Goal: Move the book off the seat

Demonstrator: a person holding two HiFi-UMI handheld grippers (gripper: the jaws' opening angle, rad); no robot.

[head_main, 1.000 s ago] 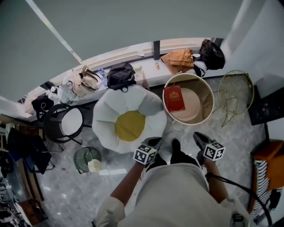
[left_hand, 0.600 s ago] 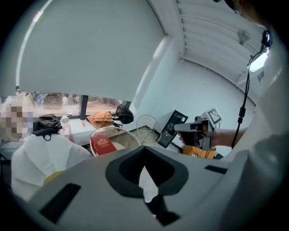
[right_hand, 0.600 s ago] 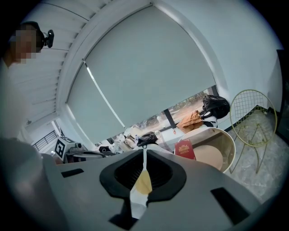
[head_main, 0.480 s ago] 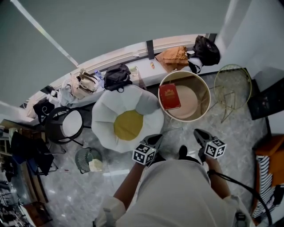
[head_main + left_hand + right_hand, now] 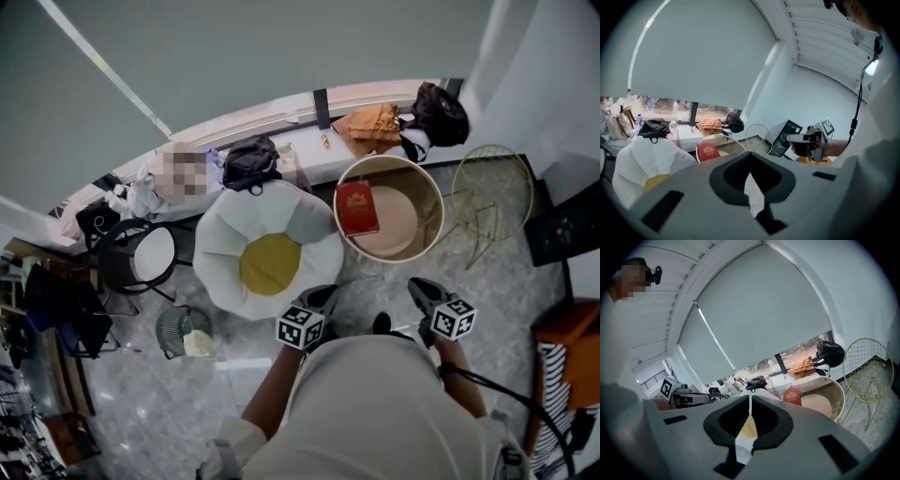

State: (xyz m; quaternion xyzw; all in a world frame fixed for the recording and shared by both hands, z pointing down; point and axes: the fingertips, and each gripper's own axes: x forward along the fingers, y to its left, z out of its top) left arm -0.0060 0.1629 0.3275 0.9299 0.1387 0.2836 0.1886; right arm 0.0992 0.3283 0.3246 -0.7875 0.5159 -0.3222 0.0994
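Marble floor (image 5: 525,272), round seat (image 5: 389,158) by sill. Book (image 5: 356,208) at seat's left side, long axis toward sill. Left gripper (image 5: 323,297), right gripper (image 5: 419,287): jaws closed, empty.

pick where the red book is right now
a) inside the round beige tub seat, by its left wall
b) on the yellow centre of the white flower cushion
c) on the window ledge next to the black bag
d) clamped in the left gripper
A: the red book lies inside the round beige tub seat, against its left inner wall, to the right of the white flower cushion, whose yellow centre has nothing on it.
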